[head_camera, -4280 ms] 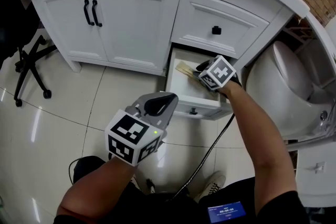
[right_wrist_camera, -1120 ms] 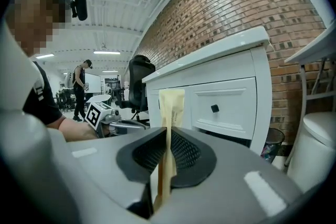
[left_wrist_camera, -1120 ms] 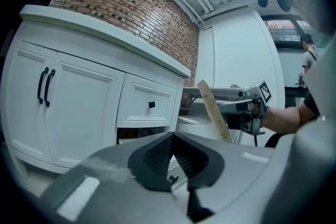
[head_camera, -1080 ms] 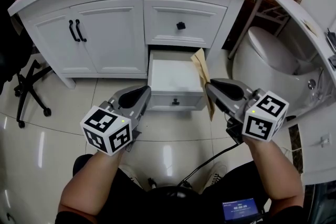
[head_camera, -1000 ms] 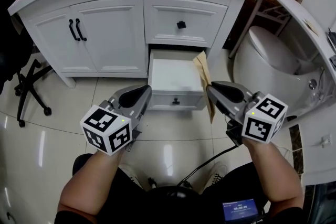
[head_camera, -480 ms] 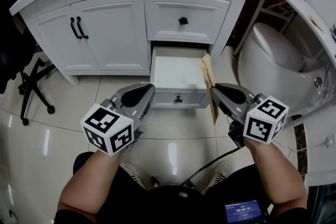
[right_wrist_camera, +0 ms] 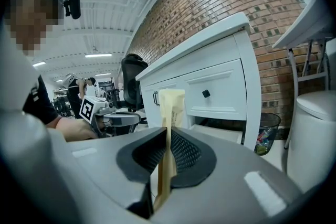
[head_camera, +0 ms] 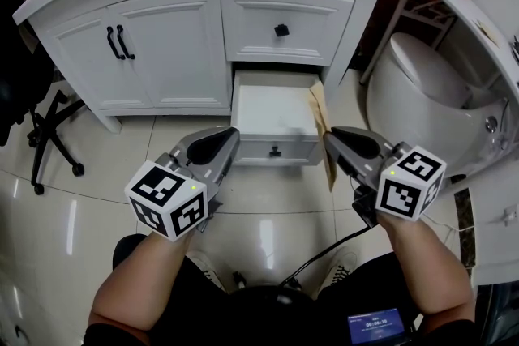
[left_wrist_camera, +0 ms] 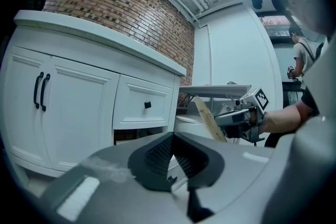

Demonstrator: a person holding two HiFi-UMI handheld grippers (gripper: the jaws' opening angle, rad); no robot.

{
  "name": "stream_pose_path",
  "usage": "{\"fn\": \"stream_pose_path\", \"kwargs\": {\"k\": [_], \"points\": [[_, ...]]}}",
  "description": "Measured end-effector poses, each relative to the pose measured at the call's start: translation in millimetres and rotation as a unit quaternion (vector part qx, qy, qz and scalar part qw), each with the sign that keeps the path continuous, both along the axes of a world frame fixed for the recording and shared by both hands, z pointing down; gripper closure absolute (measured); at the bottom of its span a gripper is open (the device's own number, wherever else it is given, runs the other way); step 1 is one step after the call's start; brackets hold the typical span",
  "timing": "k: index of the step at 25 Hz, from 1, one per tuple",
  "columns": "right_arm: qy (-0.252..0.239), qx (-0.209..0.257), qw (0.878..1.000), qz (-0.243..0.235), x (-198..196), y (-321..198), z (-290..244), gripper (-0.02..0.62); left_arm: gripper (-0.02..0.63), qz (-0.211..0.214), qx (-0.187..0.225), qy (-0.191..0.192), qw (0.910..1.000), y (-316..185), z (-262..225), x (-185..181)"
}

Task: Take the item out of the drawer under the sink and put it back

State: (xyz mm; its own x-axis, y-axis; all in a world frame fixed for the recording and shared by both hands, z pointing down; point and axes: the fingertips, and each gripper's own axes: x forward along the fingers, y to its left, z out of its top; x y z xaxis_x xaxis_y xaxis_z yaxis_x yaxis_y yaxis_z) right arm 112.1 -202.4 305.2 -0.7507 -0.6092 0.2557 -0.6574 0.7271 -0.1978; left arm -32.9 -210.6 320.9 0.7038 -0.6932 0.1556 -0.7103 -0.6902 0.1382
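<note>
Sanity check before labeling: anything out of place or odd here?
Lower drawer stands pulled out and bare; the tan envelope is outside it, clamped on edge in the right gripper by the drawer's right side. Fits mid-task. Nothing spilled or damaged.

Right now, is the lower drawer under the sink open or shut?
Open. The lower drawer stands pulled out of the cabinet, its white inside showing; the upper drawer is shut.

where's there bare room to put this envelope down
The open drawer looks bare between its side walls and front panel. The tiled floor left of it, below the cabinet doors, is free. Right of it is tight: the toilet, and the right gripper shut on the envelope.
</note>
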Motion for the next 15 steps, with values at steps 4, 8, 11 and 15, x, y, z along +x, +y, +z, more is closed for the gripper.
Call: {"fn": "stream_pose_path", "kwargs": {"k": [4,8,11,15], "points": [[0.001,-0.001,1.0,-0.001,-0.1,-0.3,1.5,0.565,0.6,-0.002,-0.002,0.0,1.0,-0.4,0.7,-0.9],[0.001,-0.003,1.0,-0.002,-0.7,-0.4,2.2,0.566,0.6,-0.003,-0.005,0.0,1.0,0.5,0.9,-1.4],[0.0,-0.002,1.0,-0.003,-1.4,0.4,1.4,0.566,0.6,0.001,-0.005,-0.001,1.0,3.5,-0.4,-0.1],[0.0,0.0,1.0,-0.004,-2.7,2.8,-1.1,0.565,0.6,0.005,-0.006,-0.001,1.0,10.2,-4.2,1.3]]}}
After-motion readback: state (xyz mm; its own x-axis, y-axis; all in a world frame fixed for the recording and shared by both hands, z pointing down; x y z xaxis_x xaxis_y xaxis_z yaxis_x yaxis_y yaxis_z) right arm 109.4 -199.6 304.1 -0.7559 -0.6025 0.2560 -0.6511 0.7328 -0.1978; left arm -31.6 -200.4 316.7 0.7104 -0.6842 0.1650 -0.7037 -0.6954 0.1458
